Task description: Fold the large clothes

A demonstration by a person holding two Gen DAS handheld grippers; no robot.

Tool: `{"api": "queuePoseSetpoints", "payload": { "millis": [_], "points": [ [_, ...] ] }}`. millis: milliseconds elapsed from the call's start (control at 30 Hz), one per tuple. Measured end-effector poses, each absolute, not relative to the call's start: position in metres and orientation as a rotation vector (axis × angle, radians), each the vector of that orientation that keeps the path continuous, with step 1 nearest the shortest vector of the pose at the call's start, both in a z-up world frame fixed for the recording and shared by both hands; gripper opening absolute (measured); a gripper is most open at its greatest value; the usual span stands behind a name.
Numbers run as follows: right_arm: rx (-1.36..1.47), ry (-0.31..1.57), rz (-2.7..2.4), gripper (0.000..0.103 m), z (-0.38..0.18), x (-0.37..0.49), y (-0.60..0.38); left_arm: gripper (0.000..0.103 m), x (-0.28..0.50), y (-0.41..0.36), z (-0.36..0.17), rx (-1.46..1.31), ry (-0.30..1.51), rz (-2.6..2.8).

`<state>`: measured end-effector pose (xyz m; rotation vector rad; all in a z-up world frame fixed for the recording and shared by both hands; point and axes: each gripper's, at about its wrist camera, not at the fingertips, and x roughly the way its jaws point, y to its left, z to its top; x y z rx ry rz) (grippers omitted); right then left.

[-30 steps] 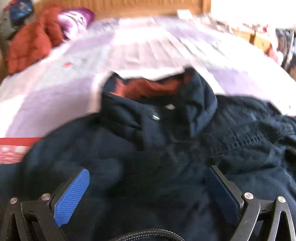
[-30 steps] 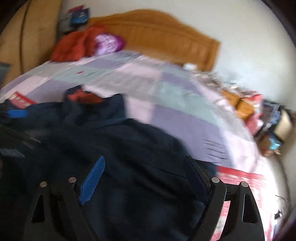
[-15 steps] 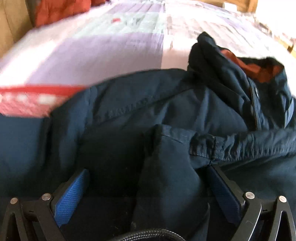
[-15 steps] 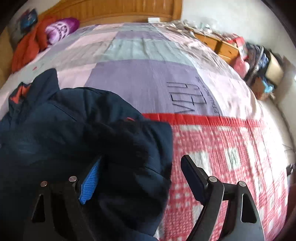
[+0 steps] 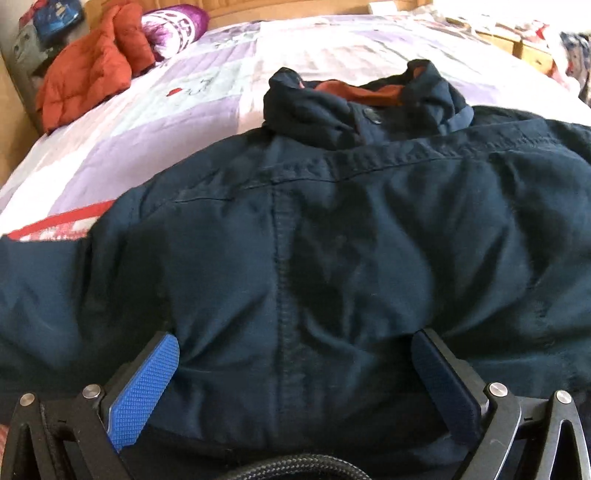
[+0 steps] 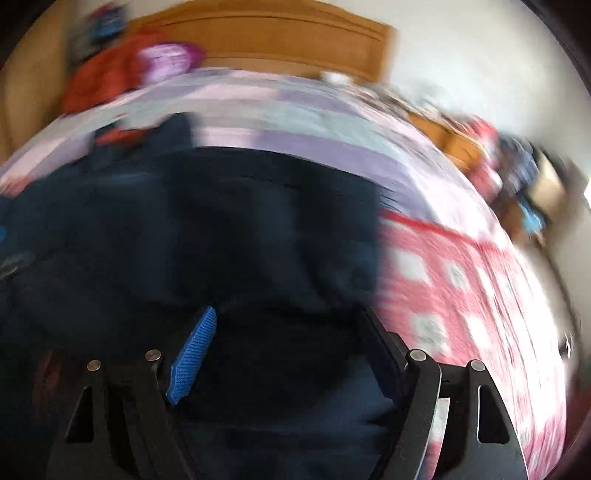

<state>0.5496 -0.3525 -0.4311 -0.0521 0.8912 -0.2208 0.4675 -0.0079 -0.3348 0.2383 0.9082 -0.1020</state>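
A large navy jacket (image 5: 332,240) lies spread over the bed, its collar with rust-red lining (image 5: 354,90) at the far end. My left gripper (image 5: 293,338) hovers low over the jacket's near part, open wide, and cloth fills the space between its blue pads (image 5: 144,387) without being pinched. The right wrist view is blurred by motion. There the right gripper (image 6: 288,312) is over the jacket's right side (image 6: 221,240) near its edge. Its jaws are closing, with dark cloth between them and the pads not pressing on it.
The bed has a lilac patchwork quilt (image 5: 155,122) with a red-and-white checked part (image 6: 461,295) to the right of the jacket. An orange-red padded coat (image 5: 88,74) and a purple pillow (image 5: 173,22) lie by the wooden headboard (image 6: 266,40). Cluttered furniture (image 6: 517,173) stands beside the bed.
The left view swung over a folded sleeve cuff and now faces the jacket's smooth body. The right view swept to the jacket's right edge and back, and its fingers stand closer together.
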Motion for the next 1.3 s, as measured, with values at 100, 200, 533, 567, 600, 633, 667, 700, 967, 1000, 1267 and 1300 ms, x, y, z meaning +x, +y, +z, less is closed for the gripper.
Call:
{"api": "queuePoseSetpoints", "payload": {
  "millis": [100,200,533,567,600,633,667,700,967,1000,1267,1300],
  "points": [
    [0.089,0.936,-0.285,0.082,-0.438,0.541,-0.409,0.103,0.463,-0.009,-0.332,0.258,0.903,-0.109],
    [-0.048,0.935,-0.28,0.082,-0.434,0.541,-0.394,0.103,0.465,-0.003,-0.33,0.227,0.914,-0.09],
    [-0.05,0.861,-0.292,0.082,-0.403,0.525,-0.346,0.103,0.431,0.048,-0.321,0.076,0.936,-0.092],
    [-0.049,0.847,-0.259,0.082,-0.399,0.527,-0.332,0.103,0.426,0.054,-0.32,0.086,0.933,-0.06],
    [-0.049,0.841,-0.234,0.082,-0.398,0.532,-0.32,0.103,0.422,0.064,-0.319,0.078,0.933,-0.037],
    [-0.046,0.837,-0.188,0.082,-0.397,0.541,-0.298,0.103,0.418,0.074,-0.317,0.052,0.932,-0.034],
    [-0.039,0.832,-0.158,0.082,-0.396,0.549,-0.28,0.103,0.415,0.085,-0.314,0.029,0.928,-0.023],
    [-0.03,0.831,-0.136,0.082,-0.395,0.554,-0.268,0.103,0.411,0.101,-0.31,0.019,0.916,0.013],
    [-0.143,0.944,-0.116,0.086,-0.446,0.619,-0.155,0.103,0.425,0.231,-0.306,-0.072,0.933,0.274],
    [-0.131,0.925,-0.12,0.086,-0.449,0.618,-0.156,0.103,0.427,0.244,-0.308,-0.087,0.936,0.301],
    [-0.111,0.882,-0.128,0.087,-0.46,0.612,-0.161,0.103,0.439,0.401,-0.314,-0.391,0.925,0.518],
    [-0.112,0.88,-0.13,0.087,-0.459,0.611,-0.161,0.103,0.438,0.421,-0.316,-0.465,0.918,0.533]
  ]
}}
